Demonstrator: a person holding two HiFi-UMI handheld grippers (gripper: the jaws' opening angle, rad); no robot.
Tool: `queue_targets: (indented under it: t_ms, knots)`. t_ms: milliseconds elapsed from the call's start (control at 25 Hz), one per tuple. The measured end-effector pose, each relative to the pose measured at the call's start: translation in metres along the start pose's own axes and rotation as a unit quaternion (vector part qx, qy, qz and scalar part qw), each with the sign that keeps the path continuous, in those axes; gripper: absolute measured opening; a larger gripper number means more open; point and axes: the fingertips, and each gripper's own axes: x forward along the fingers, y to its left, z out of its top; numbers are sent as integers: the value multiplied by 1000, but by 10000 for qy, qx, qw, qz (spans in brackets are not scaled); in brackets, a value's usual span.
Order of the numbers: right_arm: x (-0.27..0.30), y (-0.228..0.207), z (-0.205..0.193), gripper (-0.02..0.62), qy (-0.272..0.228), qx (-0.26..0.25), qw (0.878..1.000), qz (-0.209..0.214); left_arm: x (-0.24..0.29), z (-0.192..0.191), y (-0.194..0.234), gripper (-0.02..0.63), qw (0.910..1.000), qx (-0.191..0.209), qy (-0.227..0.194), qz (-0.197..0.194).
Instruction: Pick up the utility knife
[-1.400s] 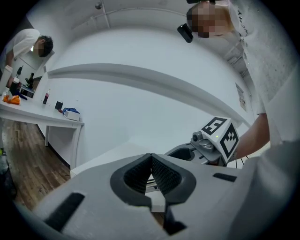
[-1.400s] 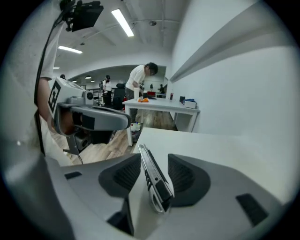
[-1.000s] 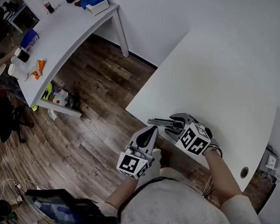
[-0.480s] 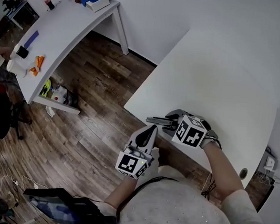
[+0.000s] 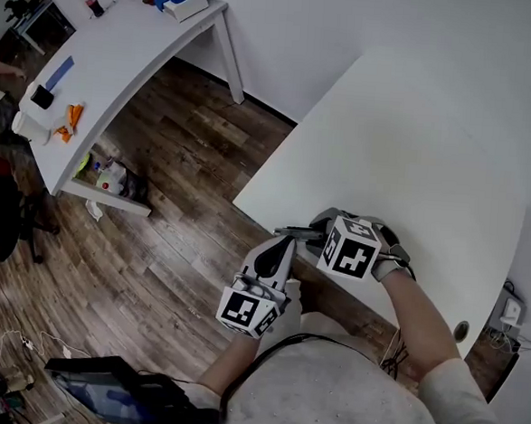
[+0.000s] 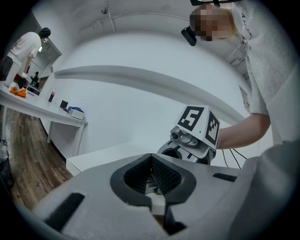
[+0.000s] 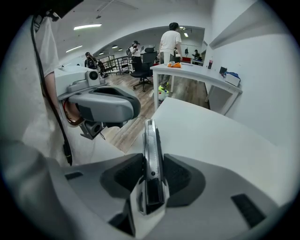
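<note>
The utility knife (image 7: 150, 150), a slim grey and black bar, lies lengthwise between the jaws of my right gripper (image 7: 151, 176). The jaws are closing and both pads sit against its sides. In the head view the knife (image 5: 293, 231) pokes left out of the right gripper (image 5: 311, 237) at the near corner of the white table (image 5: 406, 153). My left gripper (image 5: 286, 244) hovers just off the table's edge, pointing level at the right one, its jaws shut and empty. In the left gripper view its pads (image 6: 151, 157) meet at the tip, with the right gripper's marker cube (image 6: 194, 124) beyond.
A second white table (image 5: 122, 52) stands at the upper left with small items on it, and wood floor (image 5: 176, 200) lies between the tables. A person (image 7: 169, 40) stands at that table. A cable port (image 5: 461, 329) is in the near table's right end.
The right gripper has tipped and shifted slightly left over the table's corner, and its jaws have narrowed onto the knife. The left gripper has stayed put.
</note>
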Motion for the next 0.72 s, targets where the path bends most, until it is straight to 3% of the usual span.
queue_targets:
  t_ms: [320,720]
  knots:
    - [-12,-7,-1,140,-446,421,9973,-396,-1,4,4,8,10000,25,-20,70]
    - [-47,-25,-7,138,-1214,1547,9774,-772,6,18,-3,8,9999,110,4,-54]
